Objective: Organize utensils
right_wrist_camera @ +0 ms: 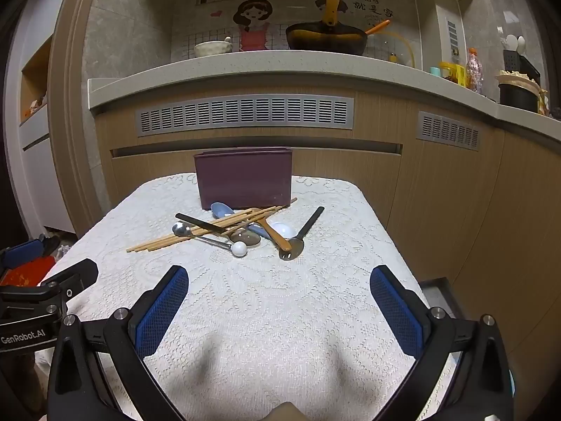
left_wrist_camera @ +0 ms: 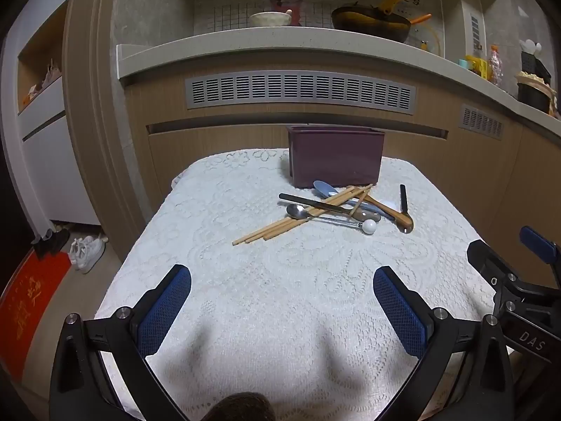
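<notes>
A pile of utensils lies on the white lace tablecloth [left_wrist_camera: 266, 301] in front of a dark purple box [left_wrist_camera: 336, 156] [right_wrist_camera: 244, 177]. In the pile are wooden chopsticks [left_wrist_camera: 280, 226] [right_wrist_camera: 196, 233], a steel spoon with a white ball end [left_wrist_camera: 369, 226] [right_wrist_camera: 239, 248], a black-handled fork [right_wrist_camera: 304, 233], a wooden spoon [left_wrist_camera: 392, 212] [right_wrist_camera: 275, 234] and a blue spoon [left_wrist_camera: 324, 188] [right_wrist_camera: 221, 209]. My left gripper [left_wrist_camera: 282, 284] hangs open over the near cloth, well short of the pile. My right gripper [right_wrist_camera: 279, 282] is open too, with nothing between its fingers.
The table ends close behind the box, where a wooden cabinet front with grey vents [left_wrist_camera: 301, 91] rises. A counter above holds a bowl [left_wrist_camera: 270, 18] and a dark pan [left_wrist_camera: 371, 22]. Shoes [left_wrist_camera: 86, 251] and a red mat [left_wrist_camera: 29, 308] lie on the floor at left.
</notes>
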Available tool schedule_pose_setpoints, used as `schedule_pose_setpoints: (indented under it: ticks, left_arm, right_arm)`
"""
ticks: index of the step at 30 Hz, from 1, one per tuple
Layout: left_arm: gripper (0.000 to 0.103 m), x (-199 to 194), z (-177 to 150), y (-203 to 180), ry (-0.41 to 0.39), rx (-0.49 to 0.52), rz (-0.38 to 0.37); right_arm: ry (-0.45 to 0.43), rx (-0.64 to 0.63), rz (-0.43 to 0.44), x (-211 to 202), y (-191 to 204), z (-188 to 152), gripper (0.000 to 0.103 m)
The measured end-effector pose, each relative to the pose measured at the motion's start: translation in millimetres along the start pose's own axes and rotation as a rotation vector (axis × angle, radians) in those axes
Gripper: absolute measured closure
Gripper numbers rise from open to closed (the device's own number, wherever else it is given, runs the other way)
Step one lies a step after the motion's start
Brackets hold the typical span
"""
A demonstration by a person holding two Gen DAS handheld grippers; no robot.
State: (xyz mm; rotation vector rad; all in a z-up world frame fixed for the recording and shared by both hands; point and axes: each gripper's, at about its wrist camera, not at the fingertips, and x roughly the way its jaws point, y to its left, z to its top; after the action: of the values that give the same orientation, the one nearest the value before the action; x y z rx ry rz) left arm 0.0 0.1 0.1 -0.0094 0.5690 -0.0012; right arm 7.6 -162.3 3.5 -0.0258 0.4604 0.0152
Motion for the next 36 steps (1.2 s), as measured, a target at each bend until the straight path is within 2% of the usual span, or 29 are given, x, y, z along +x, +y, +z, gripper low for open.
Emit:
schedule_pose_setpoints:
  ticks: [36]
  left_arm:
    - [0.0, 0.7, 0.7, 2.0, -0.005, -0.003, -0.001]
  right_arm:
    - [-0.004, -0.004, 0.001, -2.9, 0.0, 0.8, 0.0]
